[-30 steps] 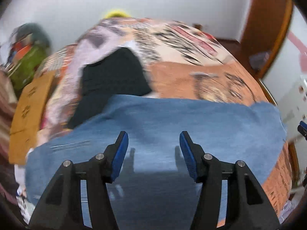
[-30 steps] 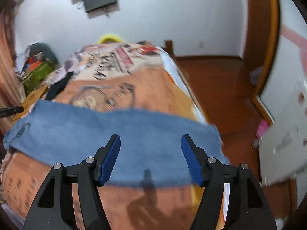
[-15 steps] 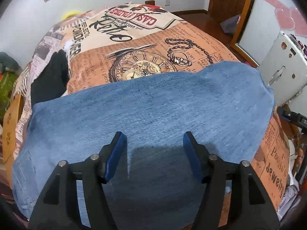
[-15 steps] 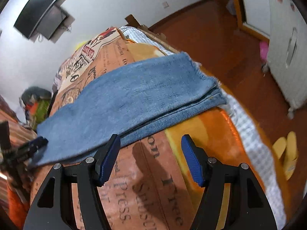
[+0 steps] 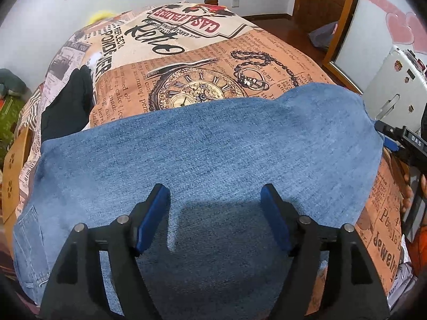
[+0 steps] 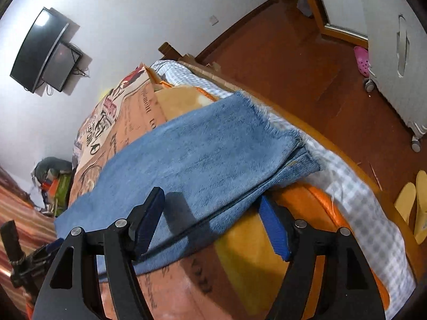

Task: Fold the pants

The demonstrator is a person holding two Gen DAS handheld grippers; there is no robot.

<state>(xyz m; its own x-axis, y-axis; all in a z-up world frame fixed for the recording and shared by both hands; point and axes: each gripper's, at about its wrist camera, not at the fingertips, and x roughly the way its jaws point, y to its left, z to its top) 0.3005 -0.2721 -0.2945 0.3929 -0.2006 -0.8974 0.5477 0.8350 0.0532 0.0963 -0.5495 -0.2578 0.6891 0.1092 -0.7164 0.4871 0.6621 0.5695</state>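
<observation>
Left wrist view: the blue jeans (image 5: 208,146) lie flat across the newspaper-print bedspread (image 5: 213,61), and the left gripper (image 5: 216,213) hangs just over their near part, jaws released and just widened, nothing pinched. Right wrist view: the right gripper (image 6: 210,221) stands open astride the jeans' near folded edge (image 6: 213,160), pads clear of the denim.

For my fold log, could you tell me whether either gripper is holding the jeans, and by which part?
Nothing is held. The left gripper, jaws just opening, hovers over the jeans; the right gripper stands open at their long edge.
</observation>
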